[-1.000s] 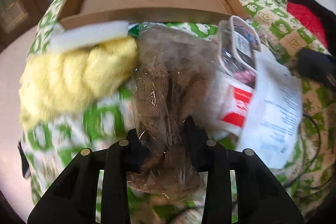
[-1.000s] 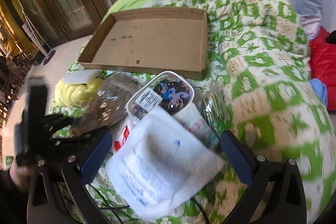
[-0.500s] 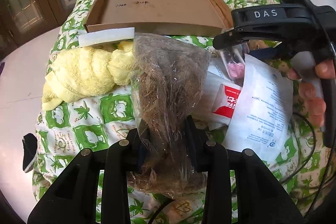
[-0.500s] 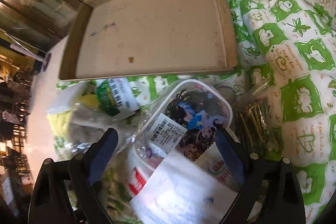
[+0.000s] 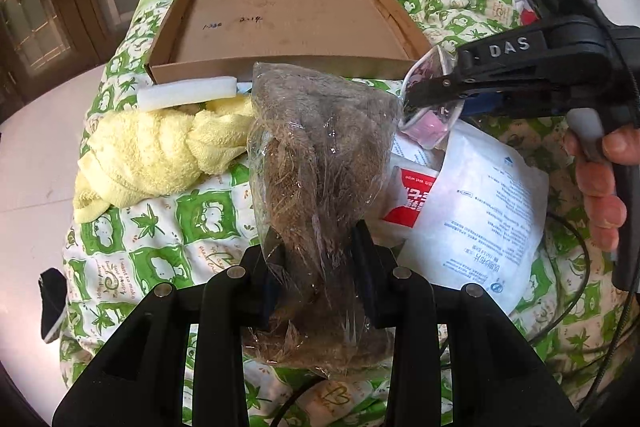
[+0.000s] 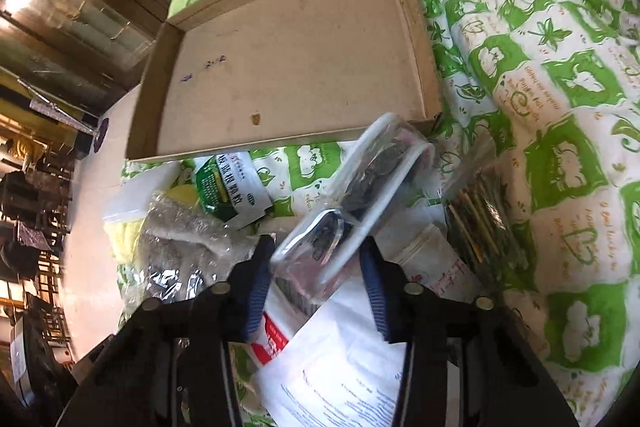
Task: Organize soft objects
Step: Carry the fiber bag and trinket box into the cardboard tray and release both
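A bag of brown fibre is held upright in the left gripper, a clear pouch is pinched by the right gripper, and the cardboard tray is seen straight ahead of both.
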Demonstrator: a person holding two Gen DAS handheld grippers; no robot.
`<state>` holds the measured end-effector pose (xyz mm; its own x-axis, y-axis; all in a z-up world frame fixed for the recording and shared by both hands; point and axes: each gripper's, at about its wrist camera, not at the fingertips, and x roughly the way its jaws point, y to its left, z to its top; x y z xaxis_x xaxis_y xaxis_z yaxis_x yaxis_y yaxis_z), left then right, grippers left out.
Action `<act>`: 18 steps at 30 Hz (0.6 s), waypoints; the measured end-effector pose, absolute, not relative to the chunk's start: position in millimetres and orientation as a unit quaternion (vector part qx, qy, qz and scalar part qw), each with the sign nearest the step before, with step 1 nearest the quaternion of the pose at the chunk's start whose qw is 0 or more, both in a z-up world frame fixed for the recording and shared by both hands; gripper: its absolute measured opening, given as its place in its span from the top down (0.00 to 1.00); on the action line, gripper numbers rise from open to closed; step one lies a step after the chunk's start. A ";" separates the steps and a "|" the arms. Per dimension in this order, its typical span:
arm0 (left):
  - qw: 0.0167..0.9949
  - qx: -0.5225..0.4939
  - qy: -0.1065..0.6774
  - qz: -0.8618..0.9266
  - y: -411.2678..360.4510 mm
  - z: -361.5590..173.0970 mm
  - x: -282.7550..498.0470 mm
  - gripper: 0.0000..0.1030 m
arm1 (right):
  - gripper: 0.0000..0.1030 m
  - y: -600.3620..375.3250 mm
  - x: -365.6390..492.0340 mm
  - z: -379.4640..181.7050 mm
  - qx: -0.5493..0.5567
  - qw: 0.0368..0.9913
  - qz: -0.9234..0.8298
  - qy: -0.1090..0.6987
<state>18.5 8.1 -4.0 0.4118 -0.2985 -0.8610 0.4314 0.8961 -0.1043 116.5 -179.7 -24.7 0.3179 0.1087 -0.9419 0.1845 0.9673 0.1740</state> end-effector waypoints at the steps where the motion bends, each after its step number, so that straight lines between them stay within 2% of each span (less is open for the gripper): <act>1: 0.838 0.067 0.496 -0.217 8.1 -3.3 18.1 0.68 | 0.64 -182.6 112.2 -21.4 0.126 0.803 -0.022 0.581; 6: 0.840 0.062 0.495 -0.213 7.6 2.4 19.3 0.68 | 0.71 -188.6 103.8 -9.4 0.127 0.811 -0.011 0.571; 18: 0.847 0.054 0.491 -0.194 9.0 19.6 26.9 0.68 | 0.74 -189.5 97.2 13.3 0.102 0.841 -0.010 0.531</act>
